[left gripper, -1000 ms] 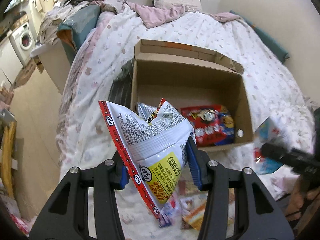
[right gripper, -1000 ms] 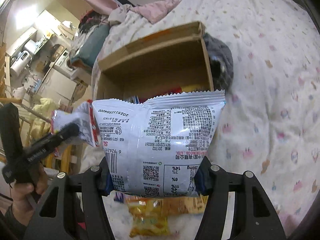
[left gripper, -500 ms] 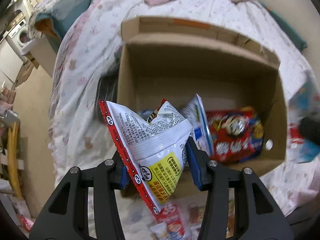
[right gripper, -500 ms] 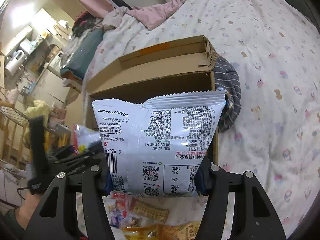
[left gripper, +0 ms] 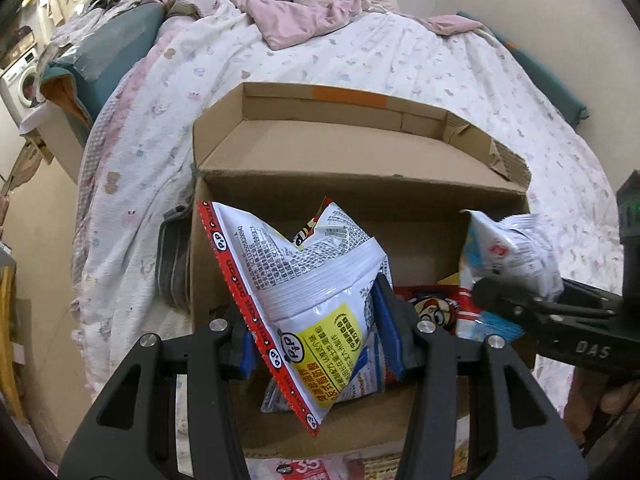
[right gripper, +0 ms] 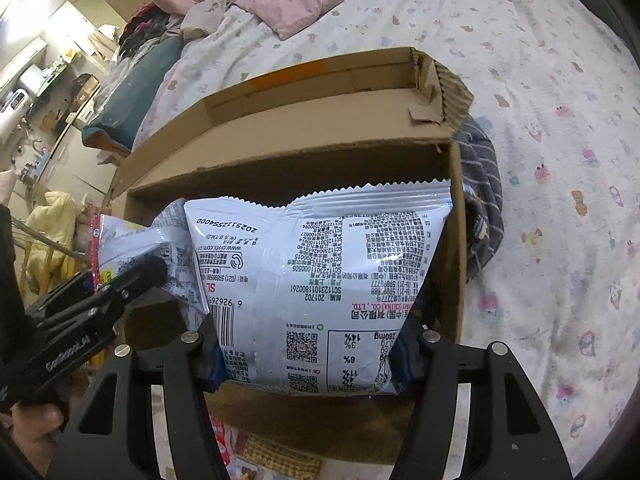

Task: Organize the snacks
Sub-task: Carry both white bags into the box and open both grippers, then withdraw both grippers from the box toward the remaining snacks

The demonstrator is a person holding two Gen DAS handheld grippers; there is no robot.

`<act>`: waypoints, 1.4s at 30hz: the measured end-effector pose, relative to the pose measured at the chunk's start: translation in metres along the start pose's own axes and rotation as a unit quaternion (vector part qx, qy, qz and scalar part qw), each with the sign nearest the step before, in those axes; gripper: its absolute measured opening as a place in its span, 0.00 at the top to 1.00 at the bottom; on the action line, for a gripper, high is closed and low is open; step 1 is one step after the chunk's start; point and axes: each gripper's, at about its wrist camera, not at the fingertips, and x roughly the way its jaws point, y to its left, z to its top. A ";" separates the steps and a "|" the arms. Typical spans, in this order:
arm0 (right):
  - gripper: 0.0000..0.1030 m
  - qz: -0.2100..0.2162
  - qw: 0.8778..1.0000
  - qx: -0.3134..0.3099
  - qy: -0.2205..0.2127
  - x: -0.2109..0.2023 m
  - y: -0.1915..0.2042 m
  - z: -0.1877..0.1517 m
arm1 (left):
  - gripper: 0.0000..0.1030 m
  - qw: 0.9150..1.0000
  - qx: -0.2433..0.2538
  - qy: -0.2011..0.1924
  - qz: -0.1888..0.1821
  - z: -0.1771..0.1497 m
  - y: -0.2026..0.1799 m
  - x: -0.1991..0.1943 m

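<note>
My left gripper (left gripper: 316, 332) is shut on a white snack bag with a red edge and yellow label (left gripper: 308, 292), held over the open cardboard box (left gripper: 352, 160). My right gripper (right gripper: 308, 356) is shut on a wide white snack bag with black print (right gripper: 320, 280), also over the box (right gripper: 300, 128). In the left wrist view the right gripper's bag (left gripper: 512, 252) enters from the right. In the right wrist view the left gripper's bag (right gripper: 132, 240) shows at the left. A red snack bag (left gripper: 436, 308) lies inside the box.
The box sits on a bed with a white patterned cover (right gripper: 540, 120). A grey striped cloth (right gripper: 480, 196) lies against the box's side. More snack packets (right gripper: 272, 456) lie in front of the box. Pink bedding (left gripper: 304, 20) and pillows are at the far end.
Both grippers moved forward and down toward the box with their bags. The box now fills more of each view, and both bags hang over its opening.
</note>
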 end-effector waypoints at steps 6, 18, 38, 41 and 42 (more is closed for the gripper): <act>0.37 0.002 1.000 0.007 -0.003 0.011 0.001 0.007 | 0.56 1.000 0.001 -0.015 -0.001 0.006 0.000 -0.006; 0.33 0.026 0.999 0.022 -0.014 0.008 -0.002 0.009 | 0.53 1.000 0.009 -0.005 -0.004 0.007 -0.004 -0.004; 0.10 0.041 0.998 0.022 -0.031 -0.003 -0.004 0.011 | 0.20 0.998 0.031 -0.045 0.011 0.003 -0.013 -0.017; 0.10 0.036 0.999 0.018 -0.033 -0.005 -0.005 0.010 | 0.20 0.998 0.026 -0.047 0.011 0.003 -0.009 -0.019; 0.10 0.034 0.999 0.018 -0.034 -0.006 -0.006 0.009 | 0.20 0.999 0.024 -0.047 0.011 0.003 -0.008 -0.019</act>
